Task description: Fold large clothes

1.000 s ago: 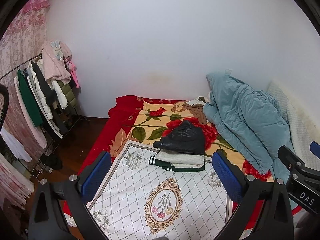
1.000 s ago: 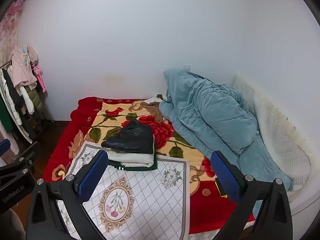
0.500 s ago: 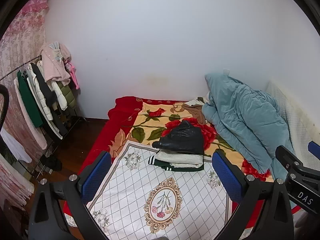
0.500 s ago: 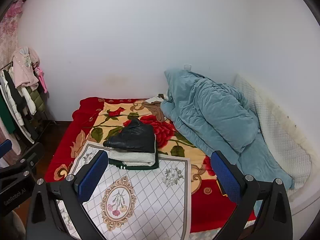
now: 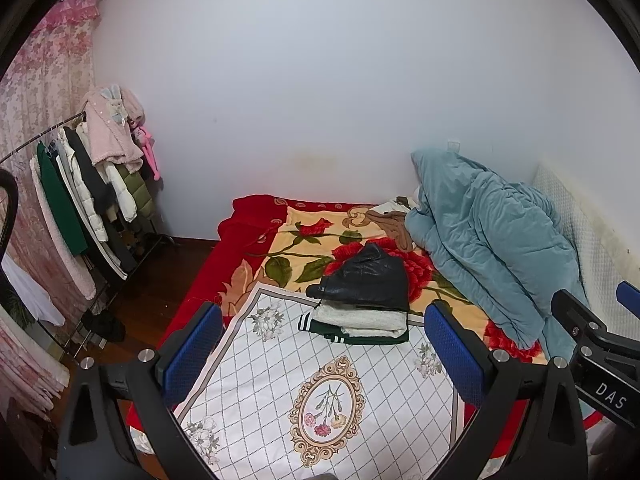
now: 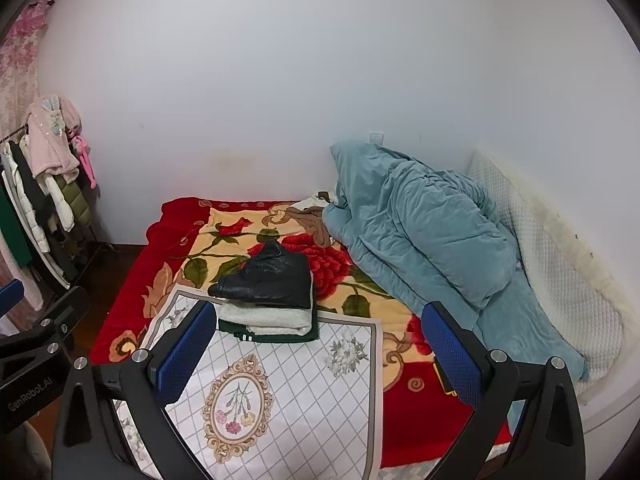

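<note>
A stack of folded clothes lies on the bed: a black leather jacket (image 5: 362, 280) on top, a white fleece garment (image 5: 360, 320) under it and a dark green garment with white stripes (image 5: 352, 336) at the bottom. The stack also shows in the right wrist view (image 6: 268, 300). It rests at the far edge of a white diamond-pattern cloth (image 5: 304, 392) spread over a red floral blanket (image 5: 304, 248). My left gripper (image 5: 324, 348) is open and empty, held above the cloth short of the stack. My right gripper (image 6: 316, 348) is open and empty beside it.
A bunched teal quilt (image 5: 492, 236) fills the right side of the bed by a white quilted headboard (image 6: 560, 272). A rack of hanging clothes (image 5: 84, 196) stands on the dark wood floor at the left. A white wall is behind the bed.
Both grippers have shifted slightly; the view drifts a little and the bed sits marginally lower in frame. Nothing was grasped or moved.
</note>
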Available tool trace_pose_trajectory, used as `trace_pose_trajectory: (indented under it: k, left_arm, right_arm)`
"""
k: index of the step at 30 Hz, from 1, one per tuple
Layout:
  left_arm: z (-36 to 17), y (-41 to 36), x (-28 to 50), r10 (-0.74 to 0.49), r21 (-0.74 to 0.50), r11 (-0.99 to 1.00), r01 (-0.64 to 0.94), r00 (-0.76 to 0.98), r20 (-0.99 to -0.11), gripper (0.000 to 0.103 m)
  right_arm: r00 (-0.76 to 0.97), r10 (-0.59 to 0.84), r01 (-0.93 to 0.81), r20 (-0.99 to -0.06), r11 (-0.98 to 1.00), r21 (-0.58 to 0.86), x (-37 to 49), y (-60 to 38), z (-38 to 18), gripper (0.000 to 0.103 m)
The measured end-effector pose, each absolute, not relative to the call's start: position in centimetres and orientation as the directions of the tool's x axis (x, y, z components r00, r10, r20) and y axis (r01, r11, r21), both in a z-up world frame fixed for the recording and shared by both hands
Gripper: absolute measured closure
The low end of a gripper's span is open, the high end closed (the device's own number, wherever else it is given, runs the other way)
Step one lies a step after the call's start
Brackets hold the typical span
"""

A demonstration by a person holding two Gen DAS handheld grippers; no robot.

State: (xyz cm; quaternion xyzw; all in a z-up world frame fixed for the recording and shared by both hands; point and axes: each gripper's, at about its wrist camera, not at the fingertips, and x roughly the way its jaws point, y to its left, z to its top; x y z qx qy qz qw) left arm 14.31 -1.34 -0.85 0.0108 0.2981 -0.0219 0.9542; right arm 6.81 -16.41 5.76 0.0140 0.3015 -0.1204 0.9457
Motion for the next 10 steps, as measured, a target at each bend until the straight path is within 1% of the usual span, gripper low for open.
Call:
trace_pose_trajectory:
  k: [10]
  left_arm:
    - [-0.74, -1.12, 14.25, -0.029, 0.007, 0.999, 0.04, 0.82, -0.571, 0.0]
  right_arm:
    - [0.788, -0.22, 0.236, -0.576, 0.971, -0.048, 6.55, -16.27, 5.79, 0.0]
